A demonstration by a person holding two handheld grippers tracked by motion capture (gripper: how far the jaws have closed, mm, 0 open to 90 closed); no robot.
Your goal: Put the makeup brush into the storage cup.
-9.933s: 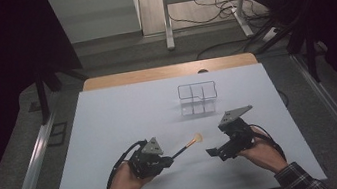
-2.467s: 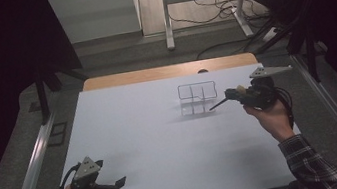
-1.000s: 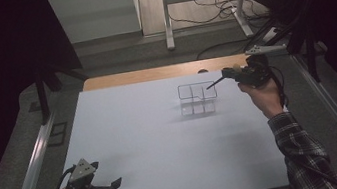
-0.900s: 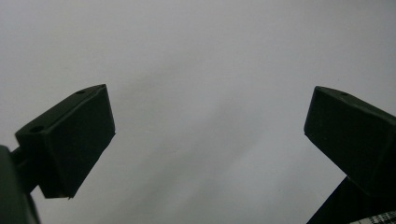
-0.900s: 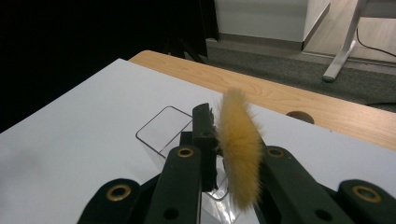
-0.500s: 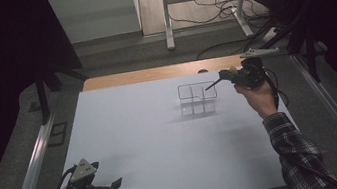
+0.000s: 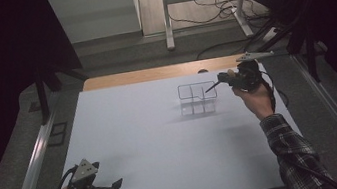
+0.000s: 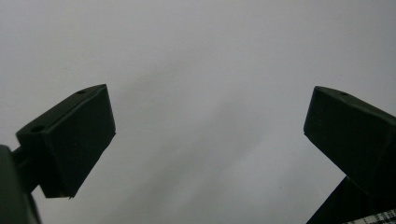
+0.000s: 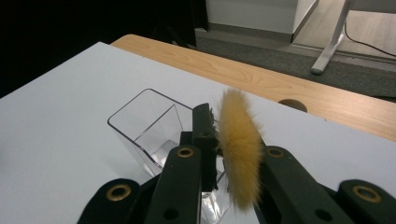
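Right tool [image 7: 223, 80] over white table [image 7: 153, 142]; grey floor [image 7: 114, 52] beyond.

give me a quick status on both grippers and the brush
Right gripper shut on brush, handle tip over clear organizer. Left gripper open, empty, low over table. Nothing in the way.

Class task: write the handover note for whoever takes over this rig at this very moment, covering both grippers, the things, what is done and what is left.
Right gripper: shut on the brush, its black handle reaching over the clear organiser at the table's far side.
Left gripper: open, holding nothing, low over the white table near the front left edge.
Done: brush carried to the organiser.
Left: probably lower the brush into a compartment and release.
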